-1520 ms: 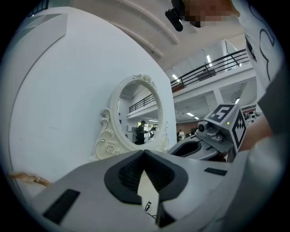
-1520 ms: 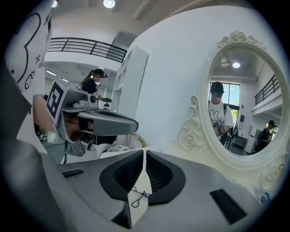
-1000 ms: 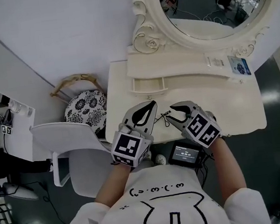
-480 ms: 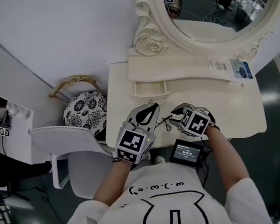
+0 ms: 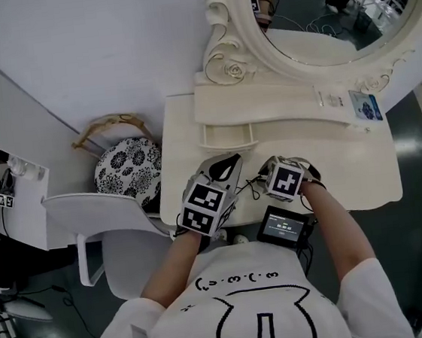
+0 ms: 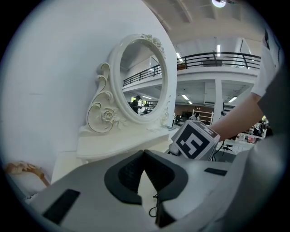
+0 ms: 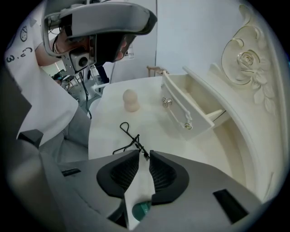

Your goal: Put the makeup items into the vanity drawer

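The curler (image 7: 130,139) lies on the table (image 7: 104,113) right in front of the right gripper (image 7: 144,156), its near end between the jaws, which have just been closing. The sponge (image 7: 131,100) lies farther ahead, past the curler. The open drawer (image 7: 186,106) is ahead and to the right. The left gripper (image 5: 230,160) is just to its left, with the mirror (image 6: 142,77) ahead of it.

A white wall (image 5: 92,57) stands ahead of me. At my left: a white chair (image 5: 87,209) beside a patterned stool (image 5: 124,167). Floor (image 5: 413,149): dark.
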The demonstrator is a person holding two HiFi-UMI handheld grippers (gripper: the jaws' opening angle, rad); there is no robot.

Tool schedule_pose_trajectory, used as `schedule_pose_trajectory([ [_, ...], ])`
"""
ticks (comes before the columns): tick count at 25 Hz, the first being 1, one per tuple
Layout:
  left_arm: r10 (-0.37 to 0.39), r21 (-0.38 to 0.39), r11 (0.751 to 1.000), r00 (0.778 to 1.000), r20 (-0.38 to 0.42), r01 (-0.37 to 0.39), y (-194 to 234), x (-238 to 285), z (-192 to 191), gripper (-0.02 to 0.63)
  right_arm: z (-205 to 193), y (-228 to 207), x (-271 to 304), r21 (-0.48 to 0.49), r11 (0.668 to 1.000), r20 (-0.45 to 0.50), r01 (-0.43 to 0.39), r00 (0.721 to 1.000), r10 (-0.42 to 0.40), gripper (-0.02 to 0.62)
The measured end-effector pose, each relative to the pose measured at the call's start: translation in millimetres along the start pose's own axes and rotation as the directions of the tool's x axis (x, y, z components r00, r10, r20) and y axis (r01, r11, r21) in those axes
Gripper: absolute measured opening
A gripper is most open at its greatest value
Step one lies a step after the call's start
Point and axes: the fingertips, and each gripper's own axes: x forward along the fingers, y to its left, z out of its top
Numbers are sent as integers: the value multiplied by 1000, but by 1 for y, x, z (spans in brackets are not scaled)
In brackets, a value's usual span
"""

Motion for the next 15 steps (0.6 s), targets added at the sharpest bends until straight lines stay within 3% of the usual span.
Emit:
schedule_pose_trajectory([
  [11, 41, -62, 997, 999, 28, -39, 18, -7, 0, -6, 1, 5, 0, -56, 998, 31, -34, 999, 35, 55],
  [15, 48, -78, 996, 998, 36, -45, 19, -8, -1, -6, 2, 9, -7, -63, 997, 56, -46, 997, 49, 15],
])
